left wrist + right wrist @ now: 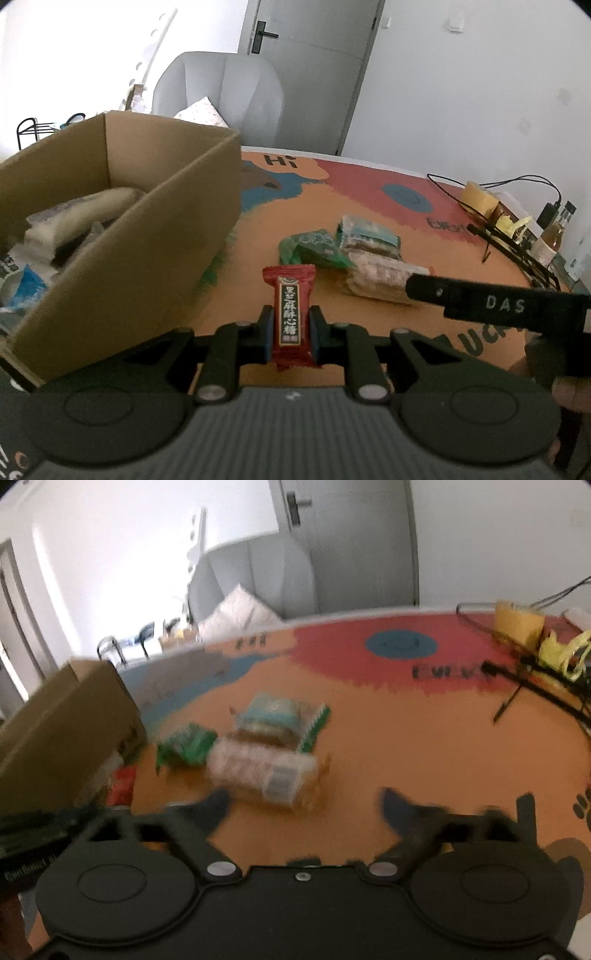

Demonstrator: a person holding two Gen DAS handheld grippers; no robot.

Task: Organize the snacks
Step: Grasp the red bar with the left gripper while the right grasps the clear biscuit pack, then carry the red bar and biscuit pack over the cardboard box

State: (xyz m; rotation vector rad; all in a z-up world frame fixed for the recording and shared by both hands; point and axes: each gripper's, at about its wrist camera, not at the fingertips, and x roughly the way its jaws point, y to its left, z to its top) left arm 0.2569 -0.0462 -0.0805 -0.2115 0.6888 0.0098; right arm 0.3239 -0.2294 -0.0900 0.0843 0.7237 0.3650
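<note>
We have the red candy bar (293,317) pinched between the jaws of our left gripper (291,332), held just above the tabletop (369,325) beside the near corner of the cardboard box (155,236). Its long axis runs straight out along the fingers, away from the camera, with the crimped far end pointing toward the middle of the tabletop and the printed label facing up. In the right wrist view the same bar is only a red blur next to the box.

Beyond it lie three more snacks close together: a green packet (314,248), a pale blue-topped packet (369,232) just behind, and a clear-wrapped biscuit pack (380,280) touching both. Our right gripper (303,808) hangs over the tabletop with its jaws spread wide and nothing between them, the biscuit pack just ahead of its left finger; that view is smeared.

The box stands open at our left, with several pale wrapped snacks (81,214) already inside. The tabletop wears an orange, red and blue printed mat (369,181) with a smiley disc. At the far right edge we see a black wire rack (517,251), yellow items and a small bottle (554,232). Behind stand a grey armchair (221,85) with a cushion, a white wall and a grey door (306,55)
</note>
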